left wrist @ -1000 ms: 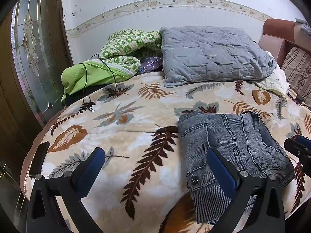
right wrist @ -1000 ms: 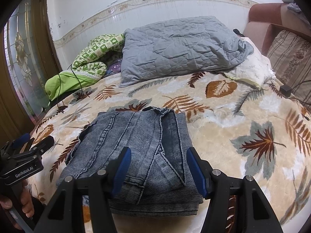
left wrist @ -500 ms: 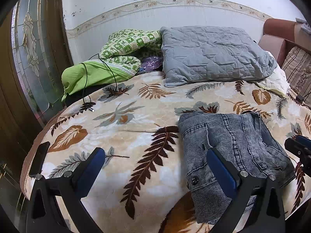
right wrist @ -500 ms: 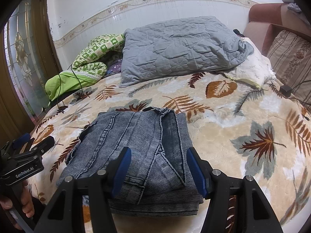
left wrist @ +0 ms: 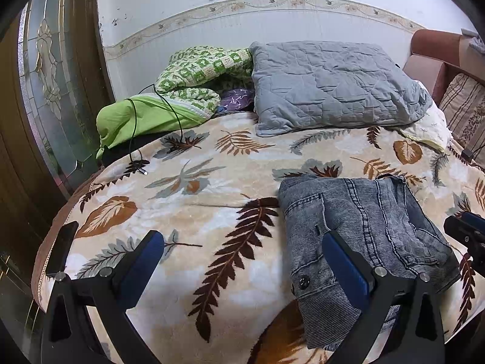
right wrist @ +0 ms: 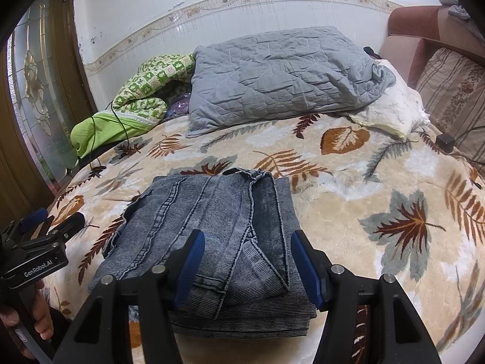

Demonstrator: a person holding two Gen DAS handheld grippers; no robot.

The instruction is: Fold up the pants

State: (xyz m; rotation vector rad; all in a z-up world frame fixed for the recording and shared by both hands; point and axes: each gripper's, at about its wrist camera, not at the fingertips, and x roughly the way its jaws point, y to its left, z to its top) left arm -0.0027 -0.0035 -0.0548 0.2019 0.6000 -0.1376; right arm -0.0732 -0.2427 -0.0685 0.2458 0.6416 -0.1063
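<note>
1. A bed was covered by a leaf-patterned blanket (right wrist: 348, 188), evidently used as a broad, soft surface for folding.
2. A grey quilted pillow (right wrist: 279, 72) and a green bundle of bedding (left wrist: 169, 103) were left at the wall end, well apart from the work.
3. The pants (right wrist: 212, 230), grey denim, were seen lying in a compact folded stack near the front edge of the blanket; the folding was judged essentially finished.
4. The right gripper (right wrist: 247, 265) was held above the stack, its jaws partly open, nothing gripped.
5. The left gripper (left wrist: 242, 261) was held wide open and empty, beside the stack.
6. "GenRobot.AI" was read on the left gripper's body.
</note>
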